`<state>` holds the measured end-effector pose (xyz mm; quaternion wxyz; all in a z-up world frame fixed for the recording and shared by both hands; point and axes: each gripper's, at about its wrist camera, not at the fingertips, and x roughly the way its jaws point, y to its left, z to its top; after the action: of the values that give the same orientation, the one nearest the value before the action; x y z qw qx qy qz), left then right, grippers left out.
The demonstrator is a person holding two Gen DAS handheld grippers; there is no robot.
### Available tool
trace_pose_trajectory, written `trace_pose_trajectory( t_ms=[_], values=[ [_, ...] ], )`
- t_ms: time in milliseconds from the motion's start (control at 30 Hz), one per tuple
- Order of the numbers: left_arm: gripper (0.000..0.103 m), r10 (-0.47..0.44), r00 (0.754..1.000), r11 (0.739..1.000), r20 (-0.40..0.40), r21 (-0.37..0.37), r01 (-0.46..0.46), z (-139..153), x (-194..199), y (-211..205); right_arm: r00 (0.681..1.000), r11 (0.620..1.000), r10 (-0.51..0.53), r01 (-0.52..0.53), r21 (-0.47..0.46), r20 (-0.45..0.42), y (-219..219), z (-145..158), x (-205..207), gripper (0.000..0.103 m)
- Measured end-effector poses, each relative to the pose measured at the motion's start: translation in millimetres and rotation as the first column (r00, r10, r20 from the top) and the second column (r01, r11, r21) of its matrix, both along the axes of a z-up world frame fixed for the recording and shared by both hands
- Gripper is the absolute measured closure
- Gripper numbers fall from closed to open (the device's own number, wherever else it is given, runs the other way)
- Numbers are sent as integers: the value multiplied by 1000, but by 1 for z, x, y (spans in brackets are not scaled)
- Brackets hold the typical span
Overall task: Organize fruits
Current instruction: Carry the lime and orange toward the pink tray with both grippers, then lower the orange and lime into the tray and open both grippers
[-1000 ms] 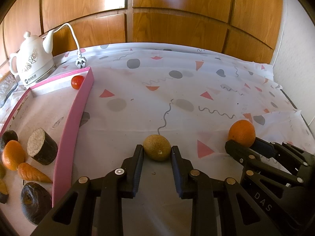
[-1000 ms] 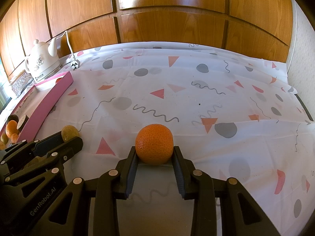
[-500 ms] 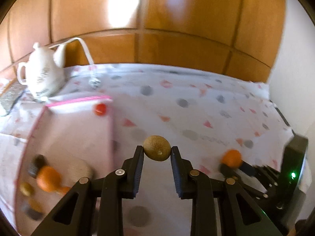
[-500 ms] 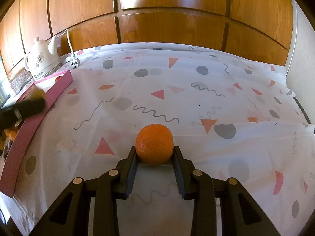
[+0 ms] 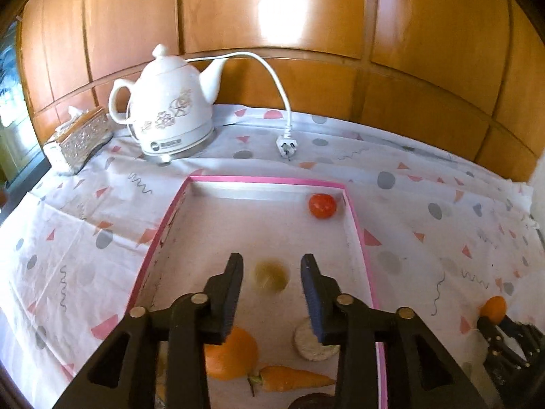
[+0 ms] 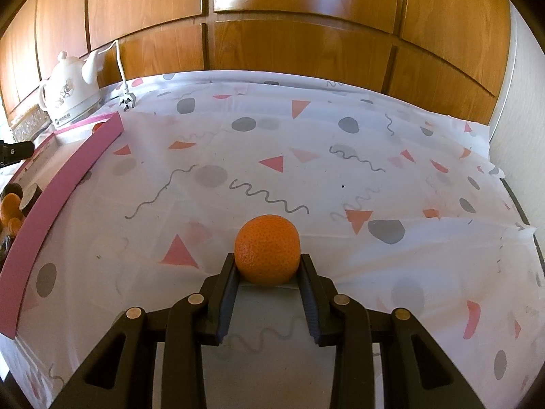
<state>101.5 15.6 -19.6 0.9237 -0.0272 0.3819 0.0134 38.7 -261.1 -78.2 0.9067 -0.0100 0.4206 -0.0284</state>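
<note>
My left gripper point(image 5: 271, 272) is open above the pink-rimmed tray point(image 5: 358, 225). A blurred brown-green kiwi point(image 5: 270, 275) shows between its spread fingers, loose, over the tray floor. The tray also holds a red tomato point(image 5: 322, 206), an orange point(image 5: 231, 358), a carrot point(image 5: 293, 380) and a pale cut round point(image 5: 315, 342). My right gripper point(image 6: 267, 272) is shut on an orange point(image 6: 267, 249), low over the patterned tablecloth point(image 6: 306, 156); it also shows in the left wrist view point(image 5: 494, 308). The tray edge point(image 6: 61, 184) lies far to its left.
A white electric kettle point(image 5: 170, 112) with its cord and plug point(image 5: 284, 143) stands behind the tray. A silver tissue box point(image 5: 80, 136) sits at the back left. Wood panelling point(image 6: 306, 34) backs the table; a white wall point(image 6: 517, 102) is at the right.
My left gripper moved left over the tray and opened, letting go of the kiwi. My right gripper stayed still, holding the orange.
</note>
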Motion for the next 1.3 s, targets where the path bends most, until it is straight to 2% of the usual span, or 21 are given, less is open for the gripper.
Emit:
trace_pose_trajectory(
  t_ms=[300,400,533,633,733,1000,1300],
  values=[
    [60,26,1000,999,0,-34,-26,2,-22,12,1000,1000,-4,3,-22,-13,3,2,1,69],
    [59,33,999,999,10,-39,-33,4,-32,16,999,1000,-6,7,14,-36,2,5,7,69],
    [57,46,999,998,16,-48,-45,6,-44,23,998,996,52,-50,74,-29,16,17,15,69],
    [57,59,998,997,25,-52,-57,9,-51,29,991,986,132,-131,106,0,40,31,22,69],
    [57,68,997,996,33,-54,-66,11,-56,35,972,964,233,-234,128,27,74,46,32,69],
    [52,111,993,993,46,-56,-108,15,-69,54,913,893,403,-407,193,60,155,71,64,69],
    [39,163,985,986,51,-55,-160,18,-79,74,874,856,485,-475,202,1,213,59,82,66]
  ],
)
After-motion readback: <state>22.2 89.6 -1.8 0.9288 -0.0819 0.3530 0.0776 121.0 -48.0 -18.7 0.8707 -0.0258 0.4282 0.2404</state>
